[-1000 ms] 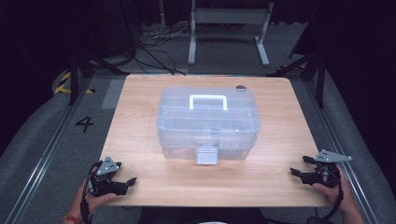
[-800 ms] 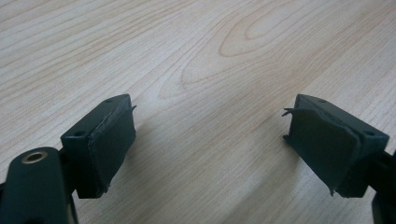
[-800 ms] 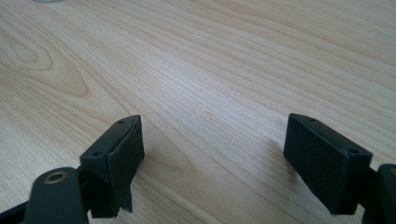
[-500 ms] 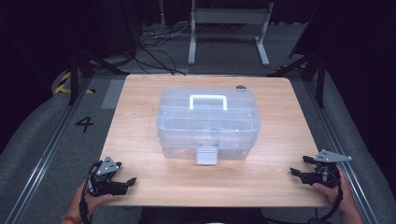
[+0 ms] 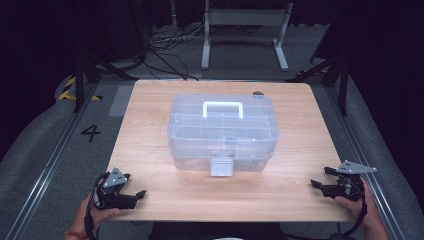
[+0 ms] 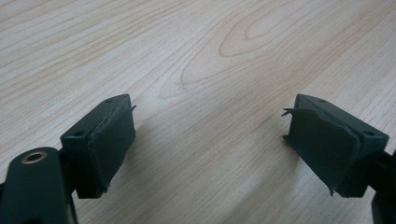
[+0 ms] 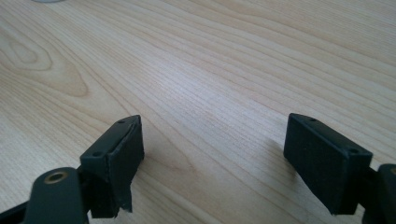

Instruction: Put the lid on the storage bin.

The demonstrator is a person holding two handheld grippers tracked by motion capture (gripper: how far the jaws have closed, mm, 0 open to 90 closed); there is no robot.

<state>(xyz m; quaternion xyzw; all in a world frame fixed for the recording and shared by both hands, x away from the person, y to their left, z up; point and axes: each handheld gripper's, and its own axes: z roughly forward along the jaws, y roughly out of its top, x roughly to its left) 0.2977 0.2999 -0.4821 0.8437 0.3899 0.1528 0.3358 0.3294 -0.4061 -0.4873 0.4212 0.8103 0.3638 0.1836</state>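
Clear plastic box [image 5: 223,132] blocks the tabletop's [image 5: 300,125] middle — bare wood runs open along the near edge, both side edges and near corners.

The left claw [image 6: 210,140] hangs just above the wooden counter [image 6: 210,56]. Its jaws stand wide apart. Bare wood grain lies between them.

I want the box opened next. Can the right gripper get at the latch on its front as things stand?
Probably yes. The right gripper sits open at the table's near right corner, and only bare wood lies between it and the latch on the near face of the clear box.
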